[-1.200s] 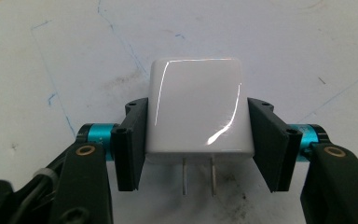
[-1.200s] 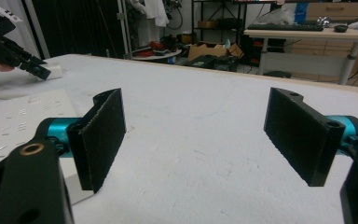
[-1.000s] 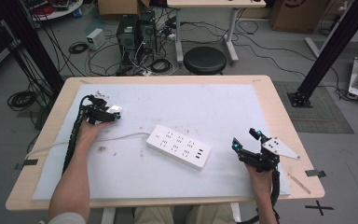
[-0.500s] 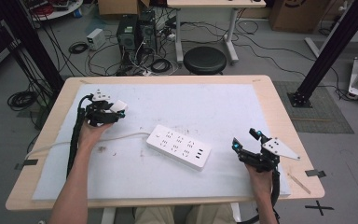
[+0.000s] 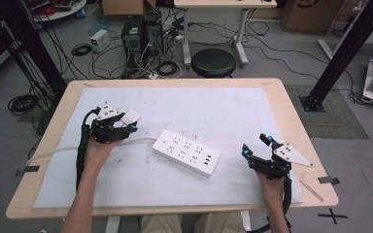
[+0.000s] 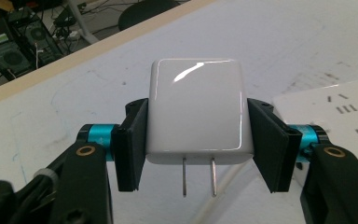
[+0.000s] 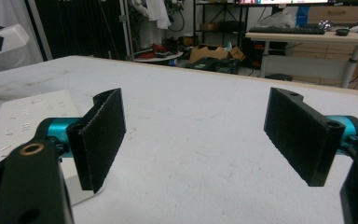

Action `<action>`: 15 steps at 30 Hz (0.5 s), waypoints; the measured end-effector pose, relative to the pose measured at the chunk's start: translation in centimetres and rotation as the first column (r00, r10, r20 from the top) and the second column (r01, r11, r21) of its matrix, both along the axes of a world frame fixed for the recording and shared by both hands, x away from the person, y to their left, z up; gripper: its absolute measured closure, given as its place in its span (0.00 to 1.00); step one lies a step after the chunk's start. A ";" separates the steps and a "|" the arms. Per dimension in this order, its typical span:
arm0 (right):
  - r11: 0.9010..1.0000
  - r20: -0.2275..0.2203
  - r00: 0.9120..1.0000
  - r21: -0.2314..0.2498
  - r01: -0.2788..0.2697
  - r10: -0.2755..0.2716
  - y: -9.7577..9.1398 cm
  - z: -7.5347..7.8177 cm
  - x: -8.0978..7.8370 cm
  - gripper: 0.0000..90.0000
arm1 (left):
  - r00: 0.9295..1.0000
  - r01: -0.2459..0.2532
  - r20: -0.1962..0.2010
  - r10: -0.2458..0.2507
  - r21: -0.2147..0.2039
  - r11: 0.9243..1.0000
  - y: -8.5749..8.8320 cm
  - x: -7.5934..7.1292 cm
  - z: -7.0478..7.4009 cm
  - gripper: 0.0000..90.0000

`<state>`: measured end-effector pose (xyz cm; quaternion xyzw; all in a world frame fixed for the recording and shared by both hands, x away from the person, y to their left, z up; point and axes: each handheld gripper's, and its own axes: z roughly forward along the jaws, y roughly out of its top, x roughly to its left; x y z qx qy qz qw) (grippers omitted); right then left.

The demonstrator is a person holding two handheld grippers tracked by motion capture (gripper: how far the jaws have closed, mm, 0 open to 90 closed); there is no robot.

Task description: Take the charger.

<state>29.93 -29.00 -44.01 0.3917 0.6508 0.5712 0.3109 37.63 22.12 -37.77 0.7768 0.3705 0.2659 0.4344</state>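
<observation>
Two metal prongs jutted from the white charger [image 6: 196, 112], pinched flat between the left gripper [image 5: 126, 125] jaws above the counter [image 5: 272, 92]. The power strip [image 5: 187, 152] lay nearby toward the right gripper [image 5: 256, 145], whose jaws stood spread, empty.

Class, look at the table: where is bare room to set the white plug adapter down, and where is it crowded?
Free: the white mat behind the power strip, and between it and the right gripper. Crowded: beside the left gripper holding the adapter, where the strip's cord trails.
</observation>
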 end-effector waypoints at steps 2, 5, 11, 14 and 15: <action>1.000 0.000 1.000 0.001 0.002 -0.002 0.0 0.0 0.0 0.23 | 1.000 0.003 0.003 -0.003 -0.003 1.000 -0.1 -0.2 0.0 0.47; 1.000 0.002 1.000 -0.001 0.009 -0.009 0.0 0.0 0.0 0.23 | 1.000 0.017 0.004 -0.017 -0.023 1.000 -1.0 -1.5 0.1 0.47; 1.000 0.008 1.000 -0.007 0.009 -0.009 0.1 0.0 0.0 0.23 | 0.999 0.048 0.001 -0.048 -0.018 0.999 -2.3 -2.6 -0.1 0.47; 1.000 -0.001 1.000 -0.005 0.011 -0.011 0.1 0.0 0.0 0.23 | 0.998 0.062 0.005 -0.062 -0.017 0.998 -3.0 -3.1 -0.2 0.47; 1.000 -0.001 1.000 -0.005 0.011 -0.011 0.1 0.0 0.0 0.23 | 0.998 0.062 0.005 -0.062 -0.017 0.998 -3.0 -3.1 -0.2 0.47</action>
